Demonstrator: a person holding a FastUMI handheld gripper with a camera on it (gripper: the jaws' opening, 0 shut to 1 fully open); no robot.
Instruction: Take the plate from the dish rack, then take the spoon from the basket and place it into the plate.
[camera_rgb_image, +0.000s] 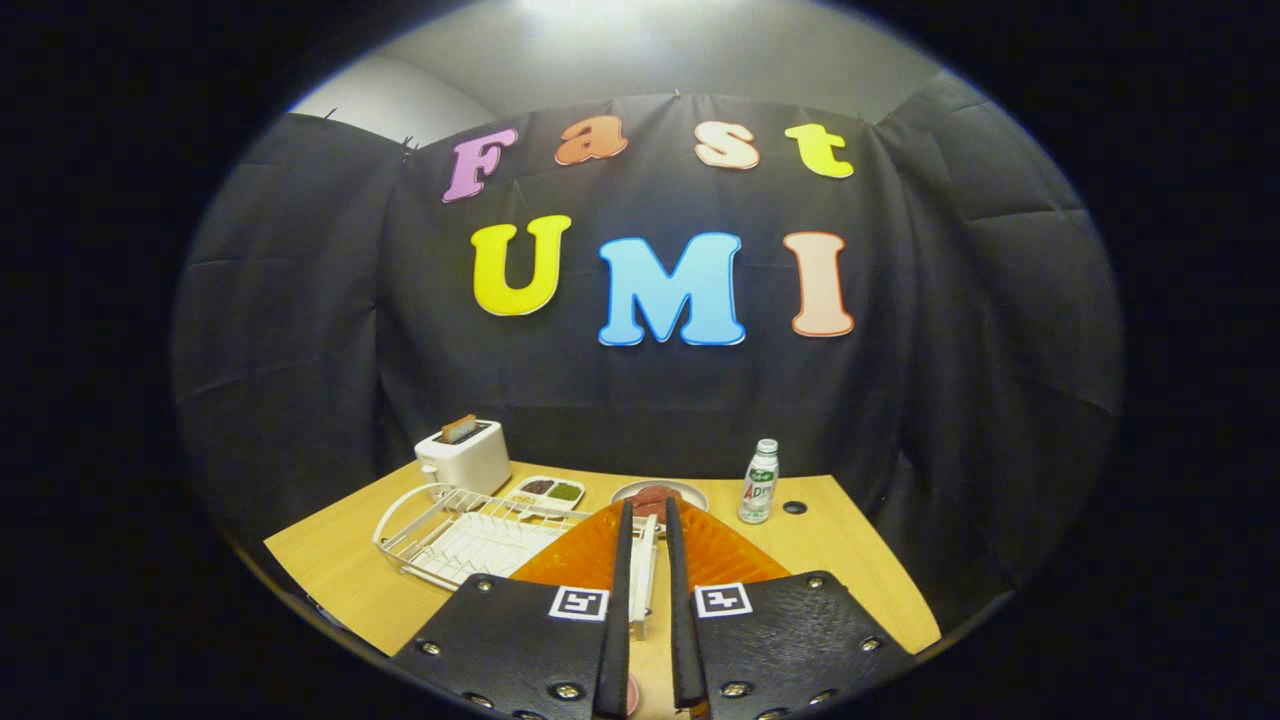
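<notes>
- Gripper (646, 512): fingers drawn close together, a narrow gap between them, pinching the orange plate (585, 555) on edge; the plate fans out to either side of the fingers and is carried clear of the table (330, 570).
- Orange plate: translucent, ribbed rim, out of the dish rack (450, 535), held above the rack's right end.
- Dish rack: white wire, lying toward the table's left half, long side running roughly from the left front toward the middle; a white slatted tray inside it. Right end partly hidden behind the plate and fingers.
- Basket and spoon: cannot tell where they are; a white upright piece shows between the fingers, just at the rack's right end, too hidden to identify.
- Toaster (463, 457): white, at the far left corner of the table, a brown slice standing in its slot.
- Small white tray (549, 491): just right of the toaster, near the far edge, with dark and green fillings in its compartments.
- Round dish (660, 493): near the far edge, just beyond the fingertips, something reddish-brown on it.
- Bottle (759, 482): upright, clear with a white cap, near the far right corner, right of the round dish.
- Small dark round spot (794, 507) on the tabletop just right of the bottle.
</notes>
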